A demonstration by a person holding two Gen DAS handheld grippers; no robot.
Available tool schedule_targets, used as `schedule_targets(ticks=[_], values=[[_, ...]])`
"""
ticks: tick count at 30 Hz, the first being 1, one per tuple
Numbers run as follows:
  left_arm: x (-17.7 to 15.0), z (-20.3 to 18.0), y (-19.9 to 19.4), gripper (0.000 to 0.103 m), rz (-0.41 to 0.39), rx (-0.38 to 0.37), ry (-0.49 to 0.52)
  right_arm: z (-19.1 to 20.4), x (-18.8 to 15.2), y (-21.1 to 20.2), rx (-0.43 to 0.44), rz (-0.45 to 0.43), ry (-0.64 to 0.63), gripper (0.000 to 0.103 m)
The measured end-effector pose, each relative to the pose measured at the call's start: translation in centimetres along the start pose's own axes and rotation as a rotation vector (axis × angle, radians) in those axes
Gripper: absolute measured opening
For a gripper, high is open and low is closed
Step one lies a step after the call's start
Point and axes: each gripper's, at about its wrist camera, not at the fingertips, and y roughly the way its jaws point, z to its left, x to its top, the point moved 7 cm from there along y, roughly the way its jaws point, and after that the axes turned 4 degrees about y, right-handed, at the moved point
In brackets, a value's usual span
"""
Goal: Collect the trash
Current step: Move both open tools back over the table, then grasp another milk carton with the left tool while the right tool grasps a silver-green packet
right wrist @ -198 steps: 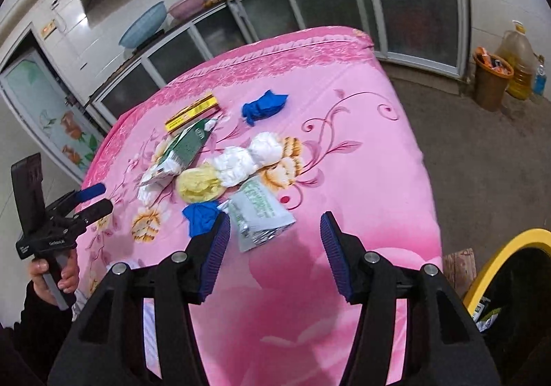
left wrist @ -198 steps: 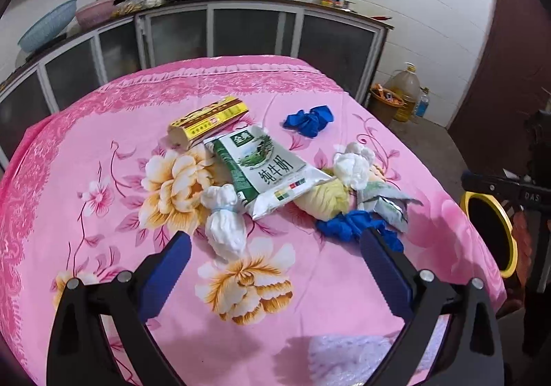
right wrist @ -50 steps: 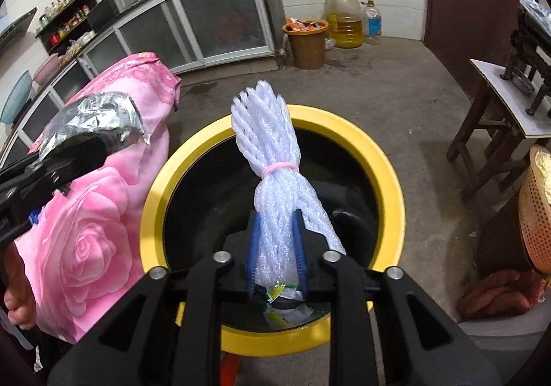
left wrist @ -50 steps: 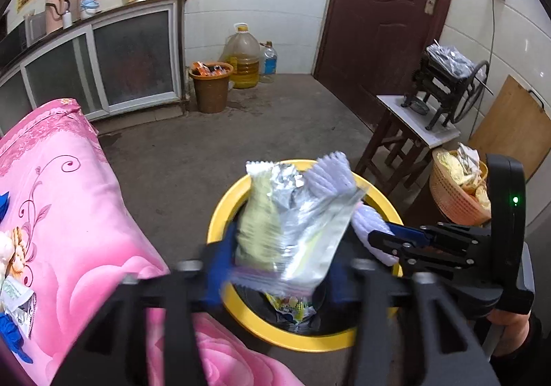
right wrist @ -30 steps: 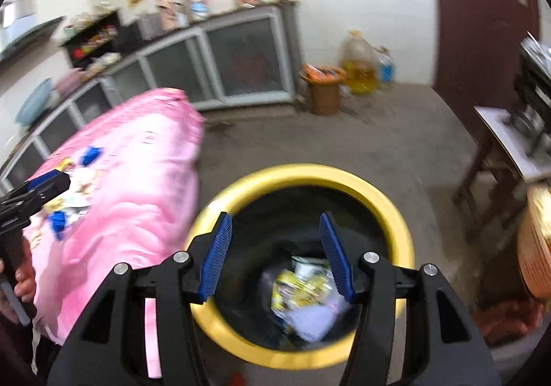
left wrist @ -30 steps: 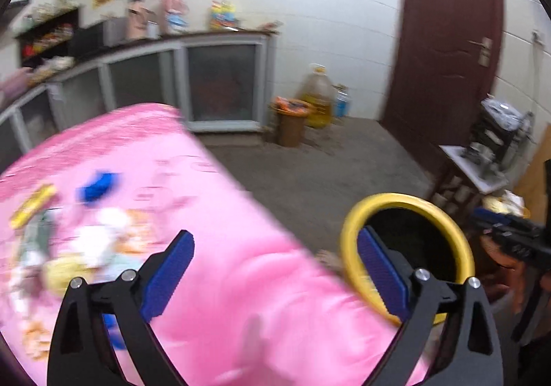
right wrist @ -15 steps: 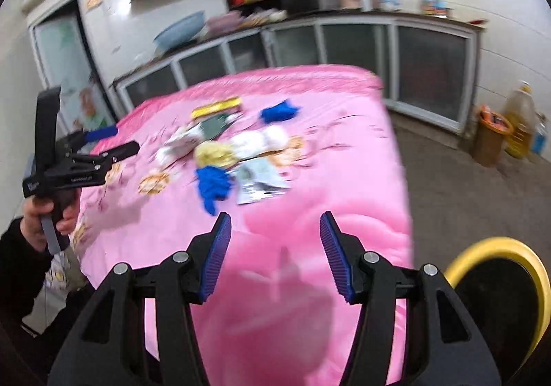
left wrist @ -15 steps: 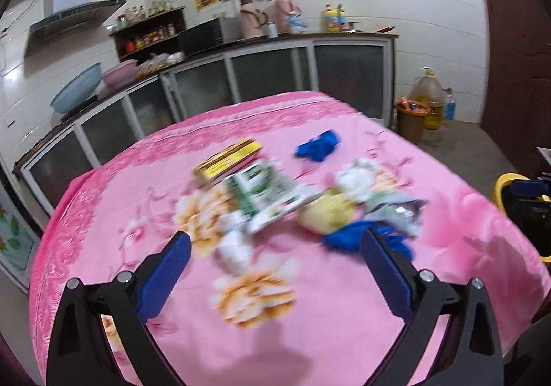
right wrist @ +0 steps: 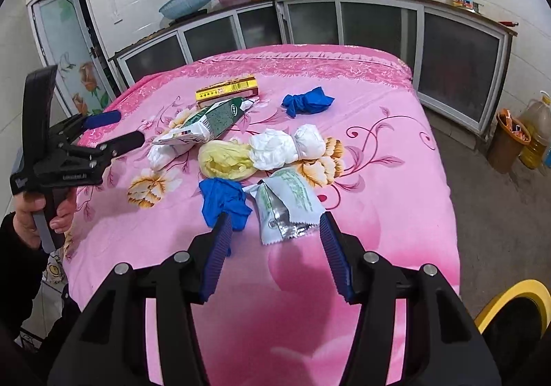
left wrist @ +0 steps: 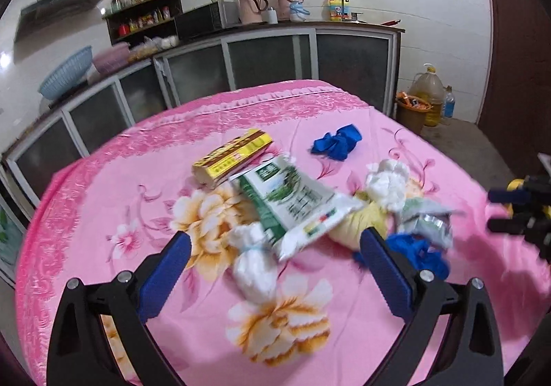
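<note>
the right gripper (right wrist: 273, 241), jaws apart and empty, hangs right over the silver wrapper (right wrist: 287, 205) near the table's edge; its long axis runs away from the fingers. the left gripper (left wrist: 275, 272) also gapes empty.

No legible text (packaging print blurred)

We see the trash clustered on the pink cloth: a green milk bag (left wrist: 292, 203) lying flat against a yellow box (left wrist: 232, 156), white wads (right wrist: 286, 144) beside a yellow wad (right wrist: 225, 160). Nearest us lie a crumpled blue glove (right wrist: 222, 198) and a torn foil wrapper (right wrist: 287, 210); another blue glove (right wrist: 306, 101) sits apart.
</note>
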Motion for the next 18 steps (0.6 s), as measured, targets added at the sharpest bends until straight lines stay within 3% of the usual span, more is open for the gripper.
schedule_targets(ticks=[6, 11, 15, 18], values=[[3.3, -0.1, 5.7, 0.095, 0.232, -0.117, -0.117, 0.3, 0.8, 1.6, 0.013, 0.036, -0.022, 0.052], [4.0, 0.3, 10.3, 0.095, 0.375, -0.092, -0.132, 0.5, 1.0, 2.6, 0.029, 0.057, -0.043, 0.052], [3.6, 1.2, 12.7, 0.095, 0.442, -0.029, -0.151, 0.1, 1.2, 3.5, 0.046, 0.073, -0.033, 0.052], [2.8, 1.7, 14.1, 0.095, 0.486, -0.030, -0.189, -0.3, 1.0, 4.6, 0.059, 0.106, -0.021, 0.052]])
